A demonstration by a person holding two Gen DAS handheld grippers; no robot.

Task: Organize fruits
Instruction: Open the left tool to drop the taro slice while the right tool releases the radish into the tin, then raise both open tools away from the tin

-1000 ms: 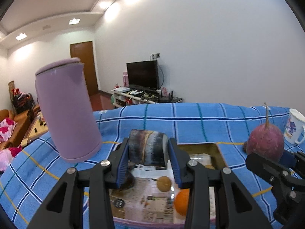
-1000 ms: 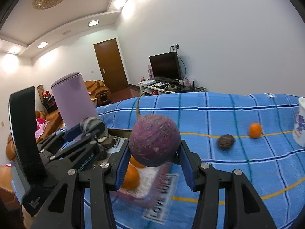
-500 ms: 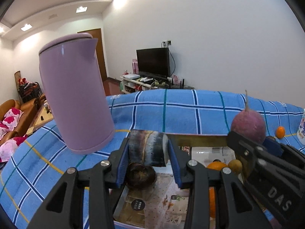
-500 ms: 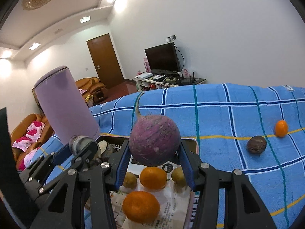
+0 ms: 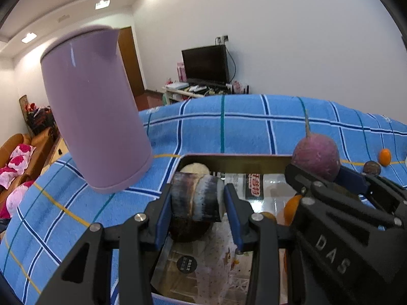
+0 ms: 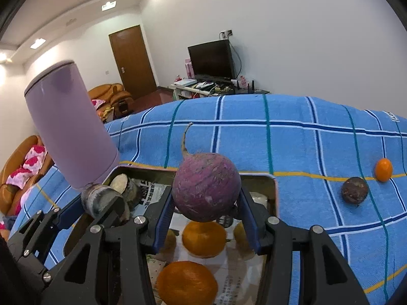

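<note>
Right now your left claw (image 5: 195, 204) has its blue pads closed partway on a short dark-skinned cylinder of cut root with grey and cream streaks (image 5: 196, 198), holding it above the near left part of a shallow rectangular metal tray lined with printed paper (image 5: 229, 161). Your right claw (image 6: 206, 212) is likewise narrowed onto a round purple radish with a thin curling tail (image 6: 206, 186), which hangs clear over the middle of the same tray; in the left wrist view that claw and radish sit just to the right of your left one. Below the radish lie two large oranges (image 6: 204, 239), one nearer your wrist and one further in, with smaller yellowish fruits (image 6: 240, 232) beside them. Under your left claw a dark brown round fruit (image 5: 189, 228) rests on the paper, and a pale cut-faced piece of root (image 5: 194, 169) sits in the tray's far left corner. Just beyond that corner a tall lilac plastic jug (image 5: 95, 111) stands on the blue checked cloth (image 6: 292, 139) covering the counter. Out to the right on the cloth, well apart from the tray, a dark wrinkled round fruit (image 6: 354, 190) lies close to a small orange (image 6: 383, 169). Farther back are a black television (image 6: 212, 59) and a brown door (image 6: 133, 61).
</note>
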